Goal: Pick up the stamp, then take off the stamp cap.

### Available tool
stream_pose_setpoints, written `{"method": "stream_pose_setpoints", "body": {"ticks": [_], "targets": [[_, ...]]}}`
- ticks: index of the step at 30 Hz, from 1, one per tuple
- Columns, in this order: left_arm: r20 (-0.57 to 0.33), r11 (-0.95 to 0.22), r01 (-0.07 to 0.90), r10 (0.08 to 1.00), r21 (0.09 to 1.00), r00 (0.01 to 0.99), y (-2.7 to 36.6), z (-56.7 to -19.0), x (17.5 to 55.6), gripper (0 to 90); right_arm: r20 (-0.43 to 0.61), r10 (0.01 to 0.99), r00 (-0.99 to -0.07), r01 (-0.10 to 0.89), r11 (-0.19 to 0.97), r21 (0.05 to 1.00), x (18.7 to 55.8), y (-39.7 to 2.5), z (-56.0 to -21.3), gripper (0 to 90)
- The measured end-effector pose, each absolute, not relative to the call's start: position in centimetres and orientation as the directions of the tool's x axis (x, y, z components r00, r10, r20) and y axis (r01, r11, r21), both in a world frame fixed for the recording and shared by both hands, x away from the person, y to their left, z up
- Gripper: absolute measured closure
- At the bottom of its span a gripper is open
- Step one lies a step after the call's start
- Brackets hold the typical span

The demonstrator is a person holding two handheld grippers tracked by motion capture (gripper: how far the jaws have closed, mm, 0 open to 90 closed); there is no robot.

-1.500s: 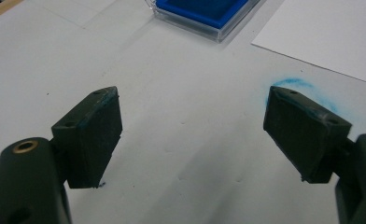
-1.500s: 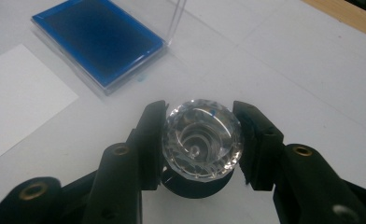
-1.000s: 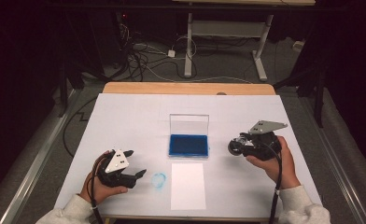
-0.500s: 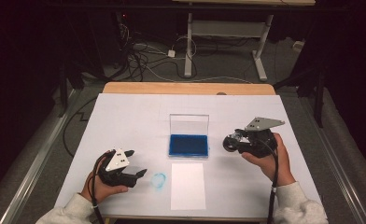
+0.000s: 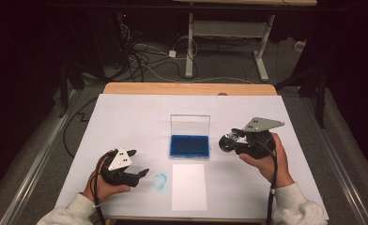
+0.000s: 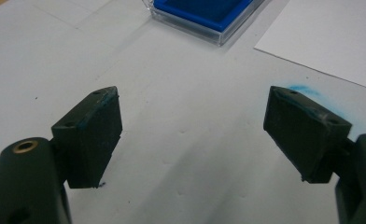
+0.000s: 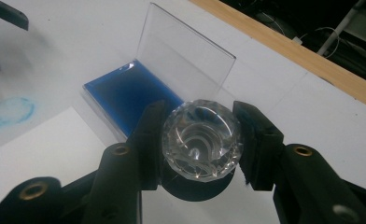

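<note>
A clear faceted glass stamp [image 7: 202, 140] sits between the jaws of my right gripper [image 7: 200, 109], which is shut on it. In the high view that gripper [image 5: 226, 140] hovers just right of the blue ink pad [image 5: 189, 146], and the stamp [image 5: 229, 141] points at the pad. The ink pad [image 7: 125, 95] lies in a clear case with its lid [image 7: 181, 51] standing upright. My left gripper [image 5: 139, 162] rests open near the table's front left, with nothing between its jaws [image 6: 193, 95]. A blue ring mark [image 5: 160, 180] is on the table beside it.
A white paper sheet [image 5: 189, 186] lies in front of the ink pad. White covering [image 5: 126, 117] spreads over the table, with a wooden edge [image 5: 187, 89] at the back. Cables and desk legs [image 5: 191, 42] are on the floor beyond.
My right gripper has moved left toward the ink pad, still holding the stamp. The left gripper has stayed where it was.
</note>
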State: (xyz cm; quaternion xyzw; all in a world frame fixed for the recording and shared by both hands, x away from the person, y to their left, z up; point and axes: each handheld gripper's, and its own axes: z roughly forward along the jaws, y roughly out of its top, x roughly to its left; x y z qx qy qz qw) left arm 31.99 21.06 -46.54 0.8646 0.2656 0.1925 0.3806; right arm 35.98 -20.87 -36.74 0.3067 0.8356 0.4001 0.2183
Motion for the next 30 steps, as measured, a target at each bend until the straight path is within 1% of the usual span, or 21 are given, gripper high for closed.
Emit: {"method": "stream_pose_setpoints", "body": {"ticks": [8, 14, 17, 18, 21, 22, 24, 27, 28, 30], "targets": [[0.136, -0.584, 0.309, 0.594, 0.750, 0.792, 20.2, -46.6, 32.0, 19.0, -0.115, 0.669, -0.735, 0.317, 0.488, 0.813, 35.8, -19.7, -36.6, 57.0], [0.134, -0.576, 0.274, 0.566, 0.770, 0.814, 18.4, -45.9, 32.0, 18.9, -0.097, 0.648, -0.755, 0.300, 0.474, 0.828, 35.6, -18.6, -36.4, 56.9], [0.137, -0.587, 0.248, 0.533, 0.771, 0.835, 16.9, -45.8, 32.1, 18.9, -0.074, 0.625, -0.777, 0.286, 0.455, 0.843, 35.7, -17.3, -36.2, 56.9], [0.147, -0.598, 0.227, 0.511, 0.768, 0.847, 15.8, -45.8, 32.2, 18.9, -0.071, 0.620, -0.782, 0.284, 0.454, 0.845, 35.6, -16.9, -36.2, 57.0], [0.151, -0.601, 0.204, 0.486, 0.773, 0.861, 14.8, -45.6, 32.2, 18.9, -0.049, 0.598, -0.800, 0.281, 0.446, 0.850, 35.4, -15.9, -36.5, 57.0], [0.150, -0.597, 0.179, 0.460, 0.782, 0.875, 13.9, -45.3, 32.3, 18.9, -0.039, 0.591, -0.806, 0.281, 0.440, 0.853, 35.3, -15.6, -36.5, 56.9], [0.161, -0.587, 0.147, 0.439, 0.796, 0.884, 13.0, -44.8, 32.3, 18.6, -0.021, 0.575, -0.818, 0.279, 0.428, 0.860, 35.1, -15.0, -36.7, 56.9], [0.157, -0.557, 0.128, 0.436, 0.820, 0.886, 12.3, -44.3, 32.2, 17.4, -0.003, 0.542, -0.840, 0.267, 0.419, 0.868, 34.6, -14.2, -36.9, 56.9], [0.131, -0.506, 0.123, 0.438, 0.854, 0.889, 11.9, -43.7, 32.2, 17.6, 0.000, 0.535, -0.845, 0.264, 0.416, 0.870, 34.4, -14.0, -36.9, 56.9], [0.122, -0.485, 0.123, 0.444, 0.866, 0.888, 11.7, -43.4, 32.2, 18.0, 0.022, 0.524, -0.851, 0.265, 0.395, 0.879, 34.1, -13.6, -36.8, 56.9]]}}
